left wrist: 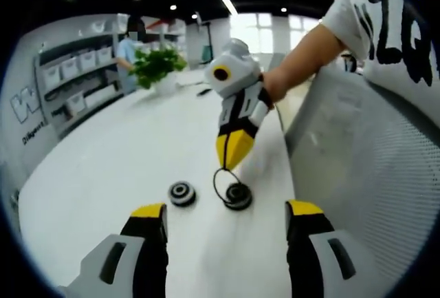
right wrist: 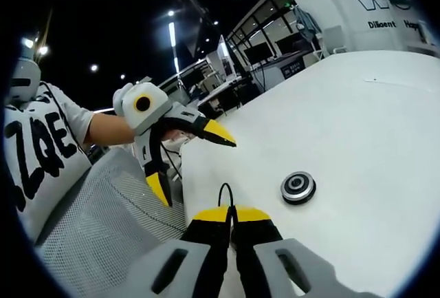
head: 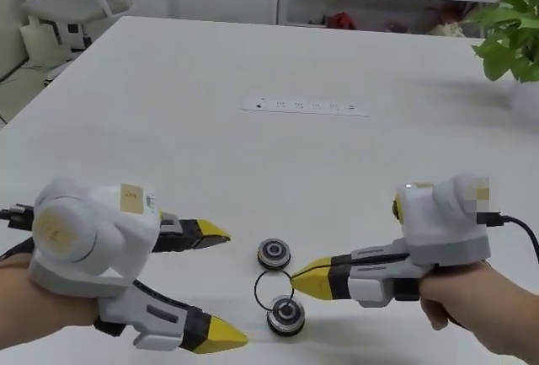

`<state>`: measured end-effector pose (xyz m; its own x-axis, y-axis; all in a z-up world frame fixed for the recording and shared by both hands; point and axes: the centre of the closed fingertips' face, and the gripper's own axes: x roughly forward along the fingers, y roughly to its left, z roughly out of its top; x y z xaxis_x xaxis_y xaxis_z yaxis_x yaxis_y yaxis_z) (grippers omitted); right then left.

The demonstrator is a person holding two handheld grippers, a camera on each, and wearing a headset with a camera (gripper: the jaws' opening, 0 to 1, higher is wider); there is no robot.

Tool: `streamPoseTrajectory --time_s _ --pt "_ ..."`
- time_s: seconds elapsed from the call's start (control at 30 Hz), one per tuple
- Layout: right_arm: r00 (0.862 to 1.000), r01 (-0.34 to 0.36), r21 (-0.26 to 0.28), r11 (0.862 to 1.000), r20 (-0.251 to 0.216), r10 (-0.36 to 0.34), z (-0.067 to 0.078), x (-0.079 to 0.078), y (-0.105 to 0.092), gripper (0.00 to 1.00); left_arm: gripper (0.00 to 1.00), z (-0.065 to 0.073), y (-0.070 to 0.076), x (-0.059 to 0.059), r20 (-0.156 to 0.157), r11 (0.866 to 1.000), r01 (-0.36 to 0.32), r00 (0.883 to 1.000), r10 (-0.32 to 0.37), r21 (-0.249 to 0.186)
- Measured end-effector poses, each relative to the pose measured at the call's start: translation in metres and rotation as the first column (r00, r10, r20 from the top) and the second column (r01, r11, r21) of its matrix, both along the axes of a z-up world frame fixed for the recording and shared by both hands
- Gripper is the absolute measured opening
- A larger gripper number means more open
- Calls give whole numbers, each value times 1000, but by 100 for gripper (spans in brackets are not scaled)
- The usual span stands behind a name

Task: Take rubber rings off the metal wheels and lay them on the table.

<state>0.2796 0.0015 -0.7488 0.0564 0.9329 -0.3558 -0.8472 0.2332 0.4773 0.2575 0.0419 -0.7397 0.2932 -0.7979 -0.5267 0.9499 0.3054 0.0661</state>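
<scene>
my right gripper (head: 298, 279) pinches the thin rubber ring (head: 257, 291), which loops against the near wheel (head: 286, 315); it looks light and floppy, best held by its band, my left gripper (head: 231, 286) spread wide beside that wheel.

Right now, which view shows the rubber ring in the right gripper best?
The head view: the rubber ring shows as a nearly whole loop against the white table, pinched by the right gripper. The left gripper view shows it smaller, meeting a wheel; the right gripper view, a short arc above its jaws.
</scene>
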Motion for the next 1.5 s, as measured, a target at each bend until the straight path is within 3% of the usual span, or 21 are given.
streamPoseTrajectory --time_s 0.1,0.33,0.87,1.13,1.5 --pt "1000 -3 6 1000 4 3 3 3 6 0 74 1 6 3 18 1000 -20 1000 20 1" --pt "1000 -15 -3 1000 4 15 -1 7 18 0 74 4 13 0 17 999 -47 999 47 -4" --pt "1000 -3 -96 995 -9 2 -34 19 32 0 76 3 22 -2 15 996 -85 996 85 -5" --pt "999 -30 -156 987 33 36 -47 15 33 0 76 1 23 -1 14 997 -83 996 83 4" --pt "999 -25 -156 987 43 32 -47 16 30 8 75 -4 23 0 6 997 -74 997 74 11"
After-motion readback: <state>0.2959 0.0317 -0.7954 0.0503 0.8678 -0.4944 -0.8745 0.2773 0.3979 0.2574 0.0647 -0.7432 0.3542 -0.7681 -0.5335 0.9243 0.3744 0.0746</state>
